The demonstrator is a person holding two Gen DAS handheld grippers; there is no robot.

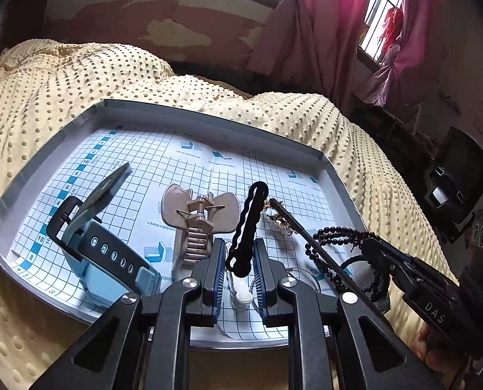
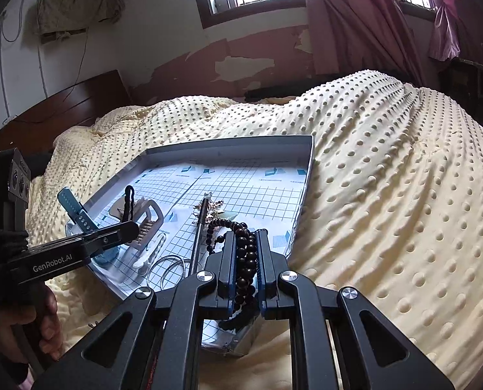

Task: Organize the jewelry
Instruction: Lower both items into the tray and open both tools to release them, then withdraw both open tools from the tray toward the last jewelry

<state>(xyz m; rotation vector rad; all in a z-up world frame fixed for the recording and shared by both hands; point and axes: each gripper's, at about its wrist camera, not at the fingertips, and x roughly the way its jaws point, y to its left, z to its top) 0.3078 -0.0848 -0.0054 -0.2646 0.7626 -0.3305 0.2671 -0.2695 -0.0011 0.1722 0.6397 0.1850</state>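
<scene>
A grey tray (image 1: 209,113) lined with blue grid paper lies on the bed. My left gripper (image 1: 239,248) is shut on a black wavy hair clip (image 1: 249,217), which stands upright between the fingers. Left of it lie a beige claw clip (image 1: 196,217) and a blue-strapped watch (image 1: 111,253). My right gripper (image 2: 246,237) is shut on a dark bead bracelet (image 2: 246,260) over the tray's near right part, its loops hanging out front and behind. A dark hair stick (image 2: 197,230) with a gold ornament (image 1: 280,221) lies between the two grippers.
The tray (image 2: 241,141) rests on a cream dotted blanket (image 2: 371,195) that rises in folds behind and to the right. Thin metal hoops (image 2: 173,266) and a white item (image 1: 241,292) lie near the tray's front edge. A hand (image 2: 20,325) holds the left gripper's handle.
</scene>
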